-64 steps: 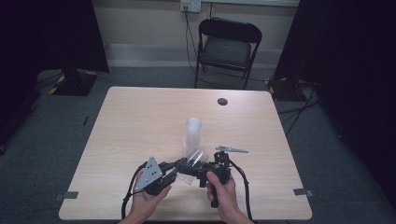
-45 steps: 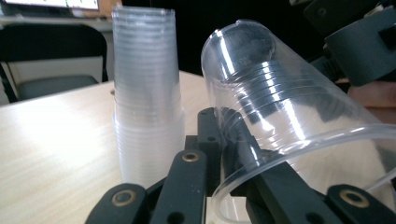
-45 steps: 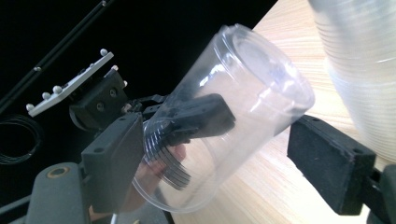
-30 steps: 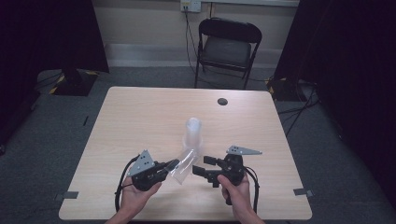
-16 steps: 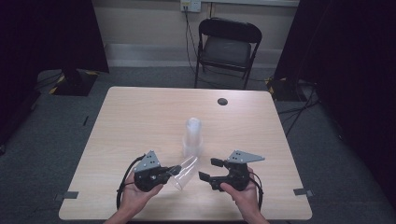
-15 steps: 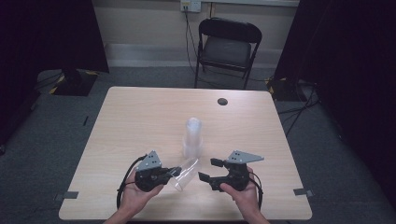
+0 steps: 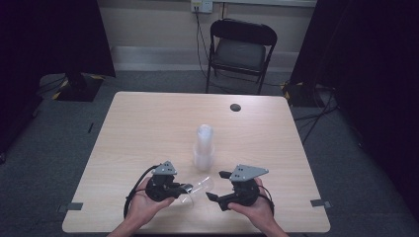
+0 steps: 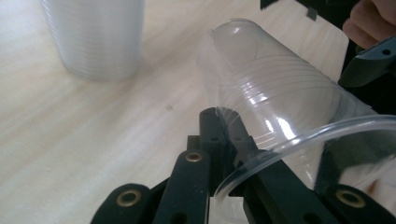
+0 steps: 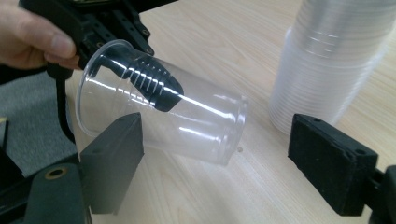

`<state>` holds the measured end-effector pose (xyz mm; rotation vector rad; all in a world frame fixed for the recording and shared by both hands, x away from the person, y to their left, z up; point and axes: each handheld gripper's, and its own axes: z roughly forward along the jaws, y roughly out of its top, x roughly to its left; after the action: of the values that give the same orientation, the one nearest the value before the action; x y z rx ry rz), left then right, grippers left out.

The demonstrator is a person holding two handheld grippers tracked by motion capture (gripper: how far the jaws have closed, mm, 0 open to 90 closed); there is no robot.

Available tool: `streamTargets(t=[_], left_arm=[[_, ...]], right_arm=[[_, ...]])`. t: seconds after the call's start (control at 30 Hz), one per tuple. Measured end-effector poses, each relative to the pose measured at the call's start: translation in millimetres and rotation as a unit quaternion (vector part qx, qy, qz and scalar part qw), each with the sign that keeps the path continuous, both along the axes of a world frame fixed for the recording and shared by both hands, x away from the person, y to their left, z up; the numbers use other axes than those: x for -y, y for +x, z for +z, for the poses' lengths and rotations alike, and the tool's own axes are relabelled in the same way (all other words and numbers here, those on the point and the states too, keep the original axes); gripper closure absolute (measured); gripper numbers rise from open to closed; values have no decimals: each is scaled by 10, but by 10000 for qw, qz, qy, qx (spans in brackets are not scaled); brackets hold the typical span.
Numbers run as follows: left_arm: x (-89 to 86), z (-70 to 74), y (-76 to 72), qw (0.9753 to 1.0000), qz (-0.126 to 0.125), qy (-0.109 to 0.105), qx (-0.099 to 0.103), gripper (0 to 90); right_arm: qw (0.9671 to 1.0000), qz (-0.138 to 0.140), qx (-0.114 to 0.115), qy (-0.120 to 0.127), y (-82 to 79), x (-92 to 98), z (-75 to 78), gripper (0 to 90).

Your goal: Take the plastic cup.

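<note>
A single clear plastic cup [image 7: 197,188] sits low in the high view, just left of centre, lying on its side and held off the table [image 7: 148,128] by the left gripper [image 7: 184,188]. The jaws of that gripper are pressed together on the cup's rim wall, one inside the mouth and one outside; the left gripper view shows the rim [image 8: 299,144] curving across the lower right of the frame with the jaw clamped over it. In the right gripper view the same cup [image 9: 187,126] stretches from upper left toward the centre, its closed bottom pointing at the stack.

The right gripper [image 7: 215,185] hovers at the lower centre-right of the high view, its jaws spread wide and holding nothing. In its own view the two black pads [image 9: 114,154] stand well apart, with the cup's base end lying between them but touching neither.

The stack of cups [image 7: 204,147] stands upright in the middle of the table, just above the grippers.

Judging by this, one cup is already off the stack and firmly held by one hand. What seems left is to set it down upright somewhere on the table, or pass it to the open right gripper, and then deal with the remaining stack.
</note>
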<state>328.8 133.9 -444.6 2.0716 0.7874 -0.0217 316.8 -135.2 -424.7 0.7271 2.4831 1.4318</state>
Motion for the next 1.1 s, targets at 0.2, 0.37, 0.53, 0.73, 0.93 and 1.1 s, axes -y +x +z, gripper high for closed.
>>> streamTargets(t=[0.2,0.37,0.53,0.73,0.93,1.1], left_arm=[[41,27,20,9999,-86,100,-38,895],[52,21,46,9993,-242,165,-231,896],[72,40,79,9975,-427,230,-505,896],[142,66,124,9956,-472,329,-746,895],[193,84,187,9917,-622,345,-1069,894],[294,119,237,9887,-735,351,-1257,894]], right_arm=[[9986,368,195,-330,-22,-52,-7,194],[9939,635,654,-619,-85,-108,28,209],[9882,896,868,-889,-118,-163,30,221],[9778,1199,1083,-1335,-163,-288,-25,190],[9702,1320,1263,-1593,-188,-349,-62,177],[9614,1411,1463,-1856,-199,-419,-100,179]])
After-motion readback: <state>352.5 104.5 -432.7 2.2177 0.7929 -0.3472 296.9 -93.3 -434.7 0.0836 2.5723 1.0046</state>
